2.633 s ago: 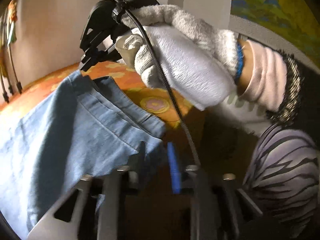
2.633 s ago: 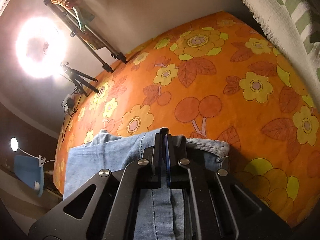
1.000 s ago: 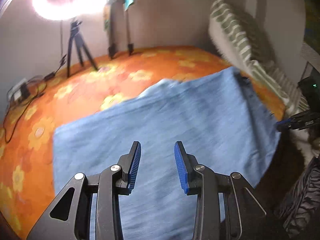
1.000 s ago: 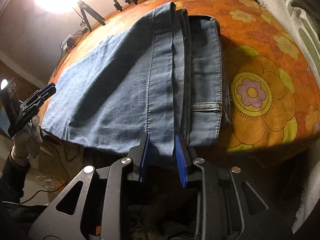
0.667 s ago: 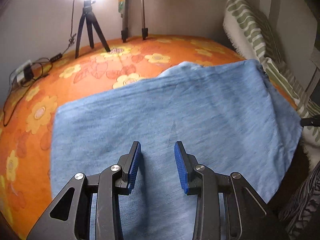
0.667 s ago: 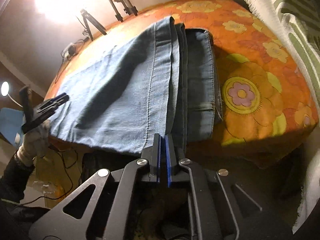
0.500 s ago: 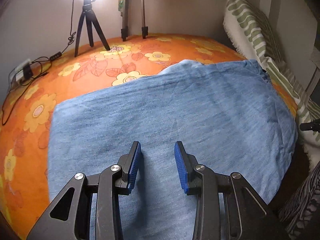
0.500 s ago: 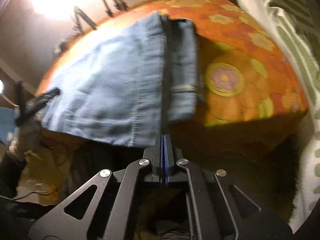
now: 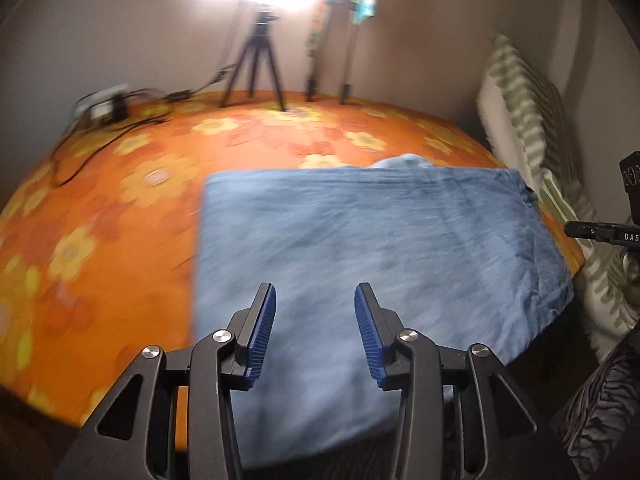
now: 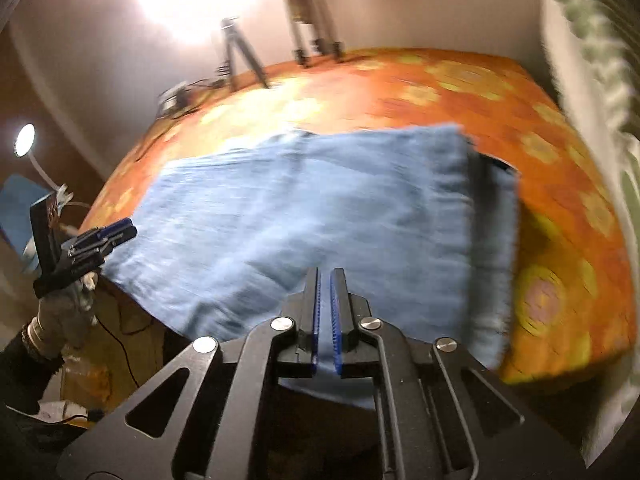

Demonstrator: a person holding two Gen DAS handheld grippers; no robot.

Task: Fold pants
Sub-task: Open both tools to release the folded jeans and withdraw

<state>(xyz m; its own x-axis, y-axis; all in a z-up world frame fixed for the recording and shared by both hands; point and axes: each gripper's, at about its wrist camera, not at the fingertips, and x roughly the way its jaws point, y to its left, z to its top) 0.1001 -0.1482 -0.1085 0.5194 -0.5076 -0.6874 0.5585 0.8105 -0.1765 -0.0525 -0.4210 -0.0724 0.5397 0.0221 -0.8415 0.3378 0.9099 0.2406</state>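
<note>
The blue denim pants [image 9: 360, 248] lie folded into a flat rectangle on the orange flowered bed [image 9: 120, 200], their near edge hanging over the bed's front edge. They also show in the right wrist view [image 10: 320, 216]. My left gripper [image 9: 315, 330] is open and empty, above the near edge of the pants. My right gripper [image 10: 325, 312] has its jaws almost together with a thin gap and nothing between them, above the near edge of the pants. Both views are blurred by motion.
A striped green and white pillow [image 9: 532, 120] leans at the bed's right side. A tripod [image 9: 256, 68] with a bright ring light, other stands and cables [image 9: 112, 108] sit at the back of the bed. A small lamp [image 10: 24, 140] glows at left.
Both grippers have let go of the pants and pulled back. The left stays open and has swung left; the right has closed and swung toward the middle of the bed.
</note>
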